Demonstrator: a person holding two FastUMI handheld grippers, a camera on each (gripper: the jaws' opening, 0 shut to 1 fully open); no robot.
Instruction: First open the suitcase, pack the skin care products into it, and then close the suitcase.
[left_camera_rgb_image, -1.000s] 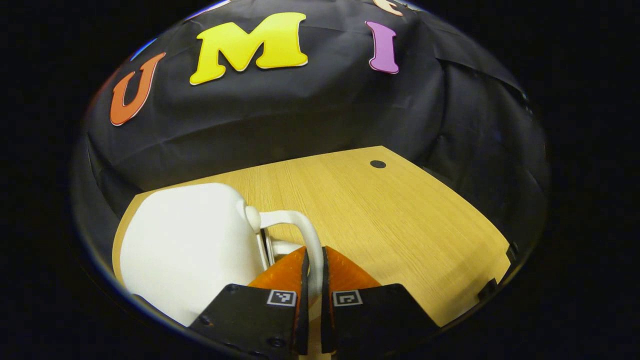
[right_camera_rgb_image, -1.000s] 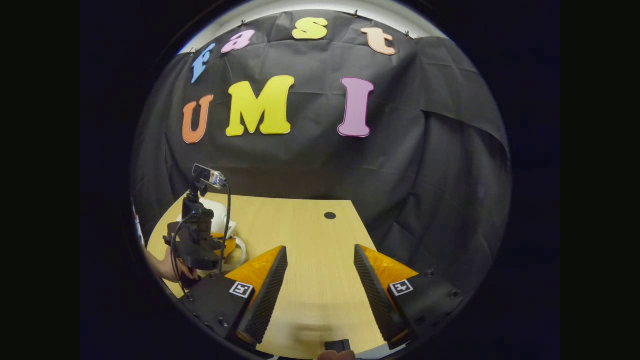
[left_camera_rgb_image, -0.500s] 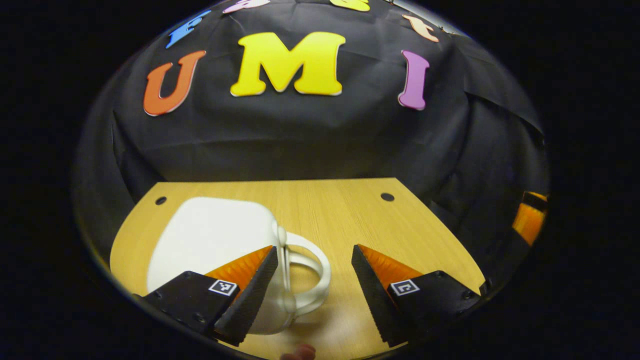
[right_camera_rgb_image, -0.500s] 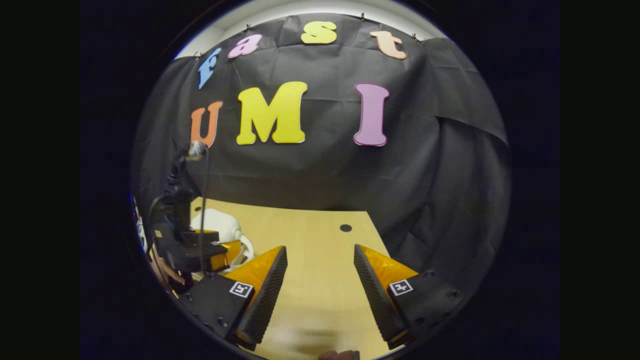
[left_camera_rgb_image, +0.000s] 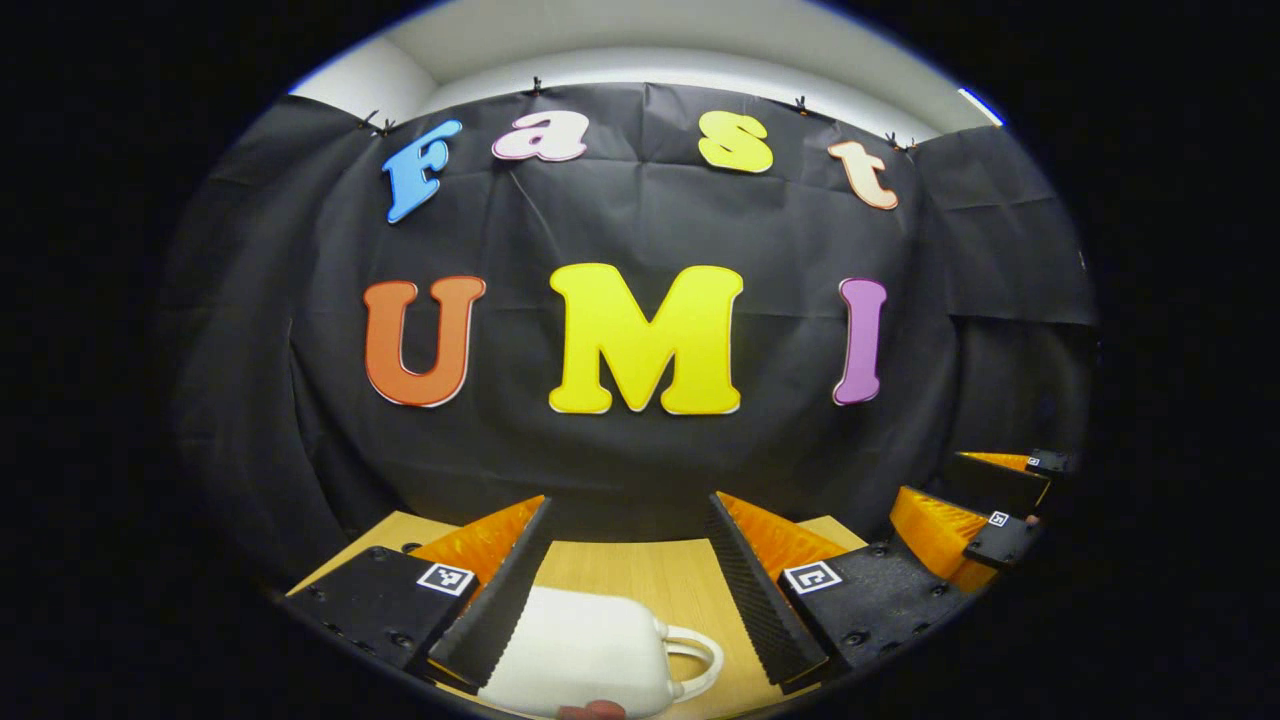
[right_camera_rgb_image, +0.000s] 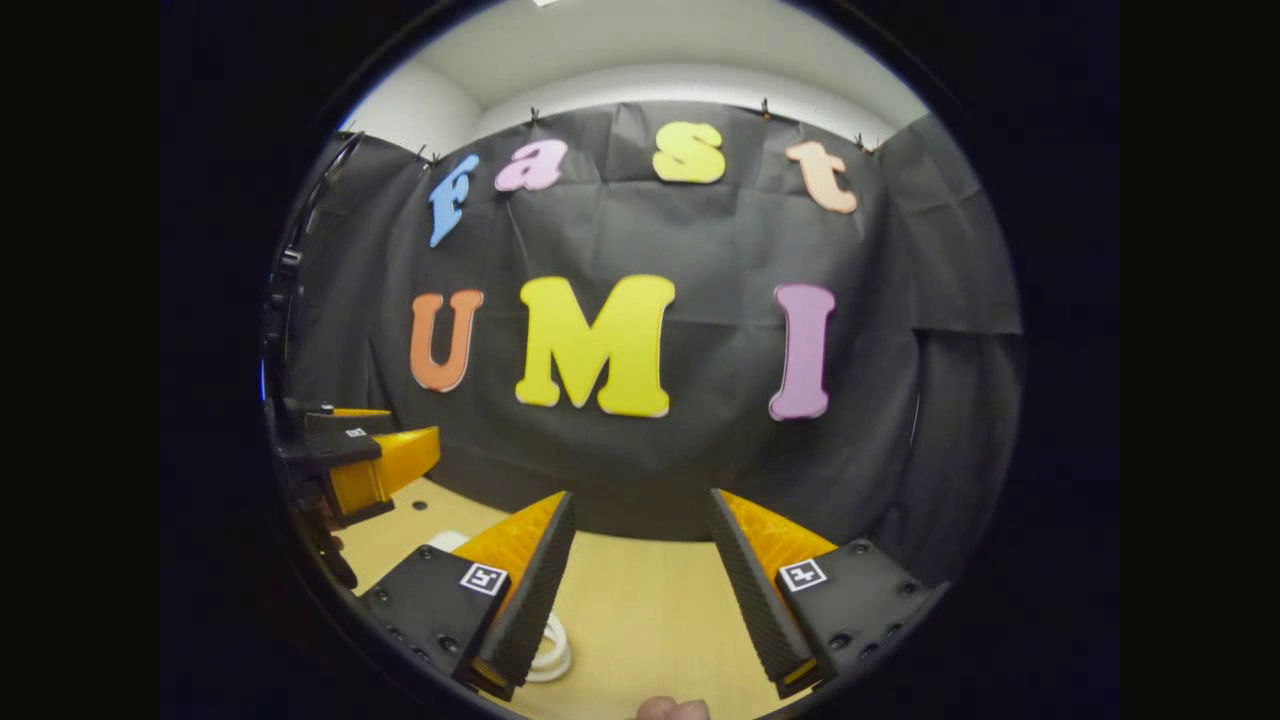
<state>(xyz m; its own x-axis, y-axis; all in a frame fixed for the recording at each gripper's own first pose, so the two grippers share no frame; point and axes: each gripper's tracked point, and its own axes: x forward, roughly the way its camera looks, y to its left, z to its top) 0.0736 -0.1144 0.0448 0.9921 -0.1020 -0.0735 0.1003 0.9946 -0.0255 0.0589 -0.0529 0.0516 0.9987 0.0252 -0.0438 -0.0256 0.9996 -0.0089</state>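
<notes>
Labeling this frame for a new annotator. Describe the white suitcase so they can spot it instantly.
Start at the wooden table below the black cloth wall. At its near edge, between the open left gripper fingers, lies the suitcase, closed. It is the glossy white rounded shell with a white loop handle on its right end.

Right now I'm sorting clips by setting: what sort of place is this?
Likely a recording booth, not a home: black cloth wall behind a bare wooden table, and a white suitcase lying below the open left gripper.
</notes>
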